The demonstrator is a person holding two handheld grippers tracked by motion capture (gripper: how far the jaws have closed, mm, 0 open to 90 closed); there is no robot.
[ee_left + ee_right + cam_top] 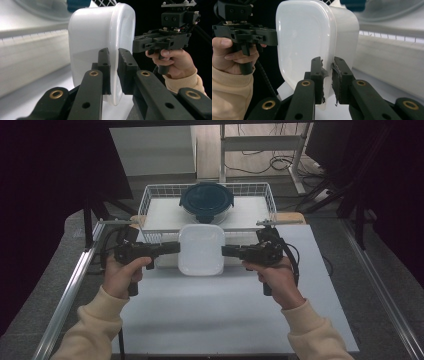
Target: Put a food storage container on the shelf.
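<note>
A white desk point(215, 315) carries a wire basket point(150, 200) at its far edge, with a dark round lidded bowl point(206, 201) inside. In front of the basket, a white box point(201, 249) hangs above the desk. The left tool point(174, 247) pinches its left rim, and the right tool point(227, 251) pinches its right rim.

The high view is dim and soft, its side edges sinking into near black around the pale counter point(220, 310), which is evenly lit with faint shadows. In both gripper views the white tub point(100, 37) glows brightly, with mild glare on its rim; the background behind the tub is blurred, and the nearest tool links are soft.
</note>
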